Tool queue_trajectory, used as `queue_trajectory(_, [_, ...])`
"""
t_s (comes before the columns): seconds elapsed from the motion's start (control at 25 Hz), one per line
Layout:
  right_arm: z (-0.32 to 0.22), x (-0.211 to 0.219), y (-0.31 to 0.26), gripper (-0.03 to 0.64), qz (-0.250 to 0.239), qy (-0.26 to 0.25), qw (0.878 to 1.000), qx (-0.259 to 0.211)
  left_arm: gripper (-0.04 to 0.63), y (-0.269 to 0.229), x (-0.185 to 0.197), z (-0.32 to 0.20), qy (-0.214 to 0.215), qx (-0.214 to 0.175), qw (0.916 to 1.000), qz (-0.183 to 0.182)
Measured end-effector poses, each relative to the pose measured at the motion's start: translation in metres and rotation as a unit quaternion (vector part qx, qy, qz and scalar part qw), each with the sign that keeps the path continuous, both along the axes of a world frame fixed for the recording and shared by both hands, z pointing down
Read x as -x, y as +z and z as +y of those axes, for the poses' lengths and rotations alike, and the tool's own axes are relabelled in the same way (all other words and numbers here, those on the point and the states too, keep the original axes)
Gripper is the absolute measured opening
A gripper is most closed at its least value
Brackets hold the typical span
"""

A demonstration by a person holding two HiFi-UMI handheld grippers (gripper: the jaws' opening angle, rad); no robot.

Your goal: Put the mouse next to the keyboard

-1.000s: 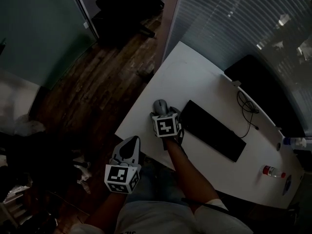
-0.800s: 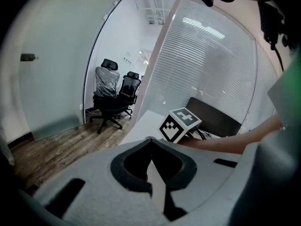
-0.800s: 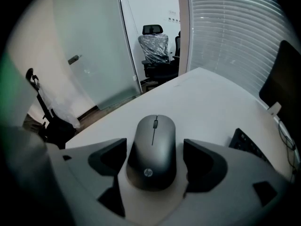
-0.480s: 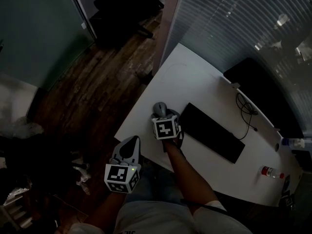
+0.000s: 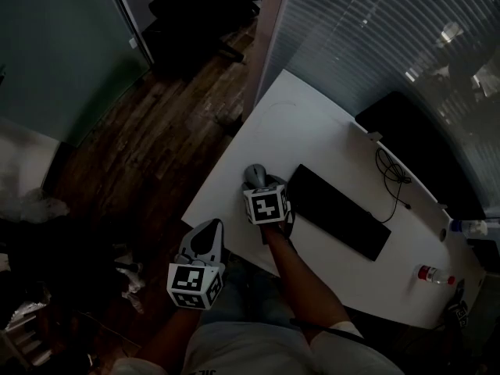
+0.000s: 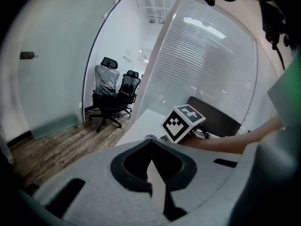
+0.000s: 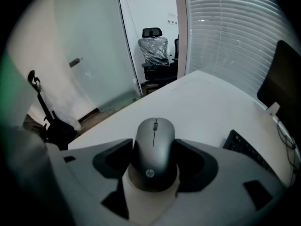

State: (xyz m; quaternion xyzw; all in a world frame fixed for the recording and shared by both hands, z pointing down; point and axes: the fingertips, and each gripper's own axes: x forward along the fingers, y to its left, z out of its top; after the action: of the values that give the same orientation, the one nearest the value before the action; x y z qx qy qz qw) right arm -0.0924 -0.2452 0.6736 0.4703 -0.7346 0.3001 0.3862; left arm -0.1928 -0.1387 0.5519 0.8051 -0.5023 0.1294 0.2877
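A grey mouse [image 7: 154, 149] lies on the white table [image 5: 297, 123], just left of the black keyboard's [image 5: 340, 209] near end. My right gripper [image 7: 154, 163] is shut on the mouse, one pad pressed against each of its sides. In the head view the mouse [image 5: 254, 174] pokes out beyond the right gripper [image 5: 261, 184] and its marker cube. The keyboard's corner [image 7: 244, 147] shows at the right of the right gripper view. My left gripper [image 5: 208, 233] hangs off the table's near edge over the floor, shut with nothing in it [image 6: 151, 157].
A dark monitor [image 5: 422, 151] stands along the table's far side, with a black cable [image 5: 394, 170] in front of it. A bottle with a red cap [image 5: 436, 274] lies near the right end. Office chairs [image 6: 113, 91] stand beyond a glass partition over wooden floor [image 5: 156, 131].
The head view has drifted slightly. Both grippers and the mouse stay in nearly the same places on and beside the table.
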Motion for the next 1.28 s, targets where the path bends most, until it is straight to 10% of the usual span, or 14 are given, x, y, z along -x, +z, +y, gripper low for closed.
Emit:
queue_trajectory(0.6, [0.035,-0.034,-0.053,0.29,-0.044,0.053,0.997,-0.022,0.005,-0.02,-0.037,-0.003,0.044,-0.023,0.9986,-0.02])
queue_trajectory(1.28, [0.146,-0.213,-0.105,0.29,-0.023,0.189,0.98,-0.057,0.005,-0.03,-0.187,0.024,0.182,-0.041,0.9813,-0.048])
